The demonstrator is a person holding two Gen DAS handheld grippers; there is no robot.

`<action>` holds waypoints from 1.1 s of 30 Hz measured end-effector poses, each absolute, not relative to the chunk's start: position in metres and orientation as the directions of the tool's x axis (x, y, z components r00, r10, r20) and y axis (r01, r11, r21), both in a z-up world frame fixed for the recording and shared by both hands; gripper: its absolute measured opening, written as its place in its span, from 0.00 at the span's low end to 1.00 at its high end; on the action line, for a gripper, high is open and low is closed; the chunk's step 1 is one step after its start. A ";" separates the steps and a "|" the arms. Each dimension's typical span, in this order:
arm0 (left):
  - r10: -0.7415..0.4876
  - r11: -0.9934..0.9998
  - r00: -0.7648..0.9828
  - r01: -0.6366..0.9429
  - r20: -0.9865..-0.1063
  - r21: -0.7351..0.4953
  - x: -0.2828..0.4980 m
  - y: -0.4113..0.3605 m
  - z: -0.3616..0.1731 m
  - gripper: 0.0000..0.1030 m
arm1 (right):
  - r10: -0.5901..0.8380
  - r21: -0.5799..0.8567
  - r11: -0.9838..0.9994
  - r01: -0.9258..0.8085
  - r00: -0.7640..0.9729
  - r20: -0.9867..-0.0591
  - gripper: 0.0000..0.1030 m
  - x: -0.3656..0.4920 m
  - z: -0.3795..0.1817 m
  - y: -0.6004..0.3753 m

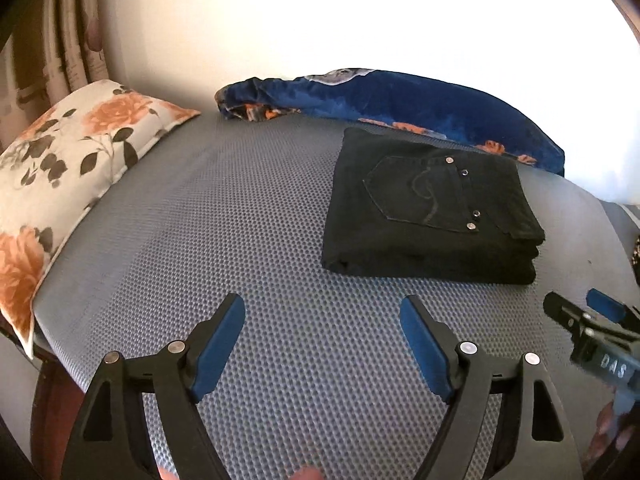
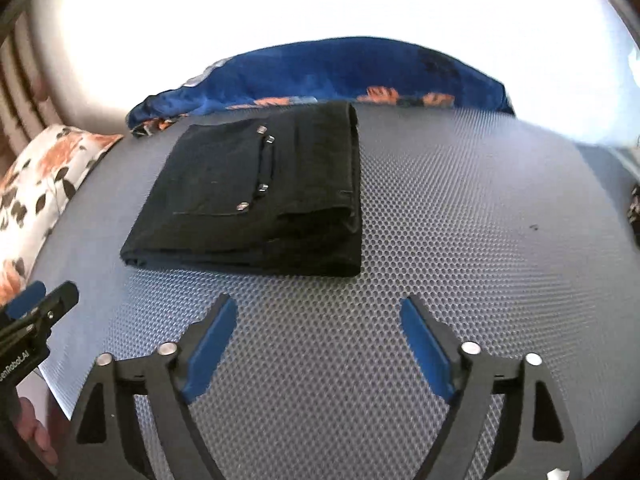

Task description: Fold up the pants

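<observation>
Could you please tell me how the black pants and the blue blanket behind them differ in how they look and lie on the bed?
The black pants are folded into a neat, flat-topped rectangular stack, while the blue blanket lies in a loose, rumpled heap. The pants are plain black with a back pocket and metal rivets facing up; the blanket is bright blue with orange flowers along its edge. The pants sit out on the grey mattress; the blanket runs along its far edge. Both rest on that mattress, untouched by either gripper.

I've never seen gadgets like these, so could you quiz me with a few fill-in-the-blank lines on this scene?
1. The folded black denim pants lie on a ____ mesh mattress.
2. The left hand-held gripper holds ____.
3. The floral pillow has ____ roses.
4. Behind the pants lies a ____ velvet blanket.

Answers: grey; nothing; orange; blue
</observation>
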State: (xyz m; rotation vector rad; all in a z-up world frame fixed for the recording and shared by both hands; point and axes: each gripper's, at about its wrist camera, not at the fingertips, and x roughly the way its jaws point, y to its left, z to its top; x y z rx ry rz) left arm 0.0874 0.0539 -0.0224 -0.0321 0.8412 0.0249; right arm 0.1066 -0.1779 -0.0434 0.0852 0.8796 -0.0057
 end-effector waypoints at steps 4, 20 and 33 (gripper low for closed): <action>0.001 0.999 0.664 -0.031 -0.747 -0.025 0.080 0.052 -0.023 0.78 | -0.001 0.036 0.998 0.045 0.640 -0.768 0.90 0.091 -0.037 -0.164; -0.002 1.000 0.662 0.014 -0.750 0.009 0.054 0.041 -0.025 0.78 | -0.032 -0.021 0.999 0.024 0.665 -0.746 0.94 0.062 -0.034 -0.139; 0.011 0.999 0.668 0.016 -0.744 0.029 0.051 0.042 -0.024 0.78 | -0.023 -0.012 1.000 0.021 0.652 -0.758 0.94 0.061 -0.036 -0.138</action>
